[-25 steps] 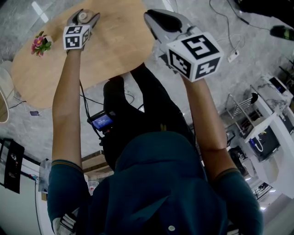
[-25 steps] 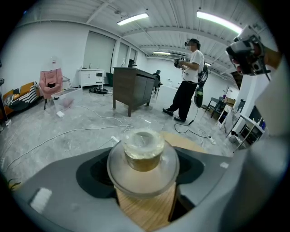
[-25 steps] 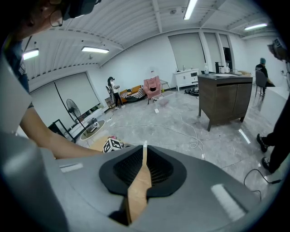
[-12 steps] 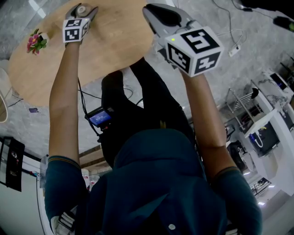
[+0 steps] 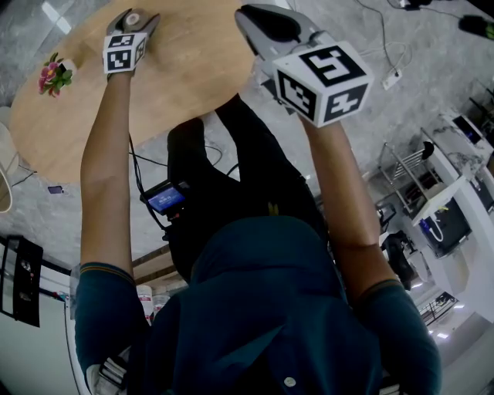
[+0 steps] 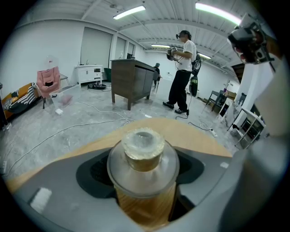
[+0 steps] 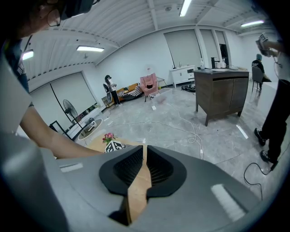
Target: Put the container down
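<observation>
The container is a clear jar with a round lid and a pale knob; the table's wood shows through its body. My left gripper is shut on it, one jaw on each side. In the head view that gripper reaches far out over the round wooden table with the container between its jaws. I cannot tell whether the jar touches the tabletop. My right gripper hovers over the table's near right edge, shut with nothing in it; in its own view only a thin slit of wood shows between the jaws.
A small pot of pink flowers stands at the table's left edge, also seen as flowers in the right gripper view. Cables lie on the grey floor. A dark cabinet and a standing person are beyond the table.
My left gripper has moved farther out over the table with the container still in it. The right gripper has shifted slightly the same way.
</observation>
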A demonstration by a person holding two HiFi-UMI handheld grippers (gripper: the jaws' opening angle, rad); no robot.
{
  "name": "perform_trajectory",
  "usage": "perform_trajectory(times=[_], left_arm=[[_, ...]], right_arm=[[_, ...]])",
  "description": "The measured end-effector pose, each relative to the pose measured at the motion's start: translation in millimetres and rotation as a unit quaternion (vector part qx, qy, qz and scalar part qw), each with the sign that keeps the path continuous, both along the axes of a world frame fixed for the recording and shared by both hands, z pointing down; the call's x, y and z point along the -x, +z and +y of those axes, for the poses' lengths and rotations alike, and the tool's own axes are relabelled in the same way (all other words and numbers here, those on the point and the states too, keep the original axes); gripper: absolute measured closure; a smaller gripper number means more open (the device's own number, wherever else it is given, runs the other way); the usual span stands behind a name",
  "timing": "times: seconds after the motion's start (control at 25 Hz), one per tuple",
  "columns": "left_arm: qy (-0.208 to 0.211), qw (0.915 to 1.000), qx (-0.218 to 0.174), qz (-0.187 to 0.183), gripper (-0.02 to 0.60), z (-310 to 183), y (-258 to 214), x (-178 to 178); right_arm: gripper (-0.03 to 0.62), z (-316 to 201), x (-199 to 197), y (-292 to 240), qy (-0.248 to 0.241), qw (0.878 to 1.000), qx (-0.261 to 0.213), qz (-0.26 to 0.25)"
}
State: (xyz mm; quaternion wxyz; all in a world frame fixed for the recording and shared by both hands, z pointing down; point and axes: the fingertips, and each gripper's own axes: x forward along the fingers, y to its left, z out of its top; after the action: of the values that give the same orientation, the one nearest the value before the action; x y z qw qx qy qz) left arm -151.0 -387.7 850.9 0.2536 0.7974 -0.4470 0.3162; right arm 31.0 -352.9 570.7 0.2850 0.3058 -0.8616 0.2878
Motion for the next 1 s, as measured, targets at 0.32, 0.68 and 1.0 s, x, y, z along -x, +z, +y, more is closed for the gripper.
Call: perform_trajectory(times=[0.32,0.68,1.0], left_arm=[[0.02,0.9996,0.008,-0.019,0.247,6.0,5.7,2.0],[0.056,0.9982,0.017,-0.012,0.222,22.0,-12.2,-4.1],[0.063,0.9968,-0.047,-0.015,0.232,23.9,-93.2,7.2]], right_arm=[[0.58,3.3,2.2,-2.3,0.0,1.0,-0.001,-0.001],[0.58,10.9,8.4,-18.6,0.001,1.0,-0.012,-0.007],[0.58,22.5,24.8,-63.4,-0.003,0.999,-0.038,-0.025]])
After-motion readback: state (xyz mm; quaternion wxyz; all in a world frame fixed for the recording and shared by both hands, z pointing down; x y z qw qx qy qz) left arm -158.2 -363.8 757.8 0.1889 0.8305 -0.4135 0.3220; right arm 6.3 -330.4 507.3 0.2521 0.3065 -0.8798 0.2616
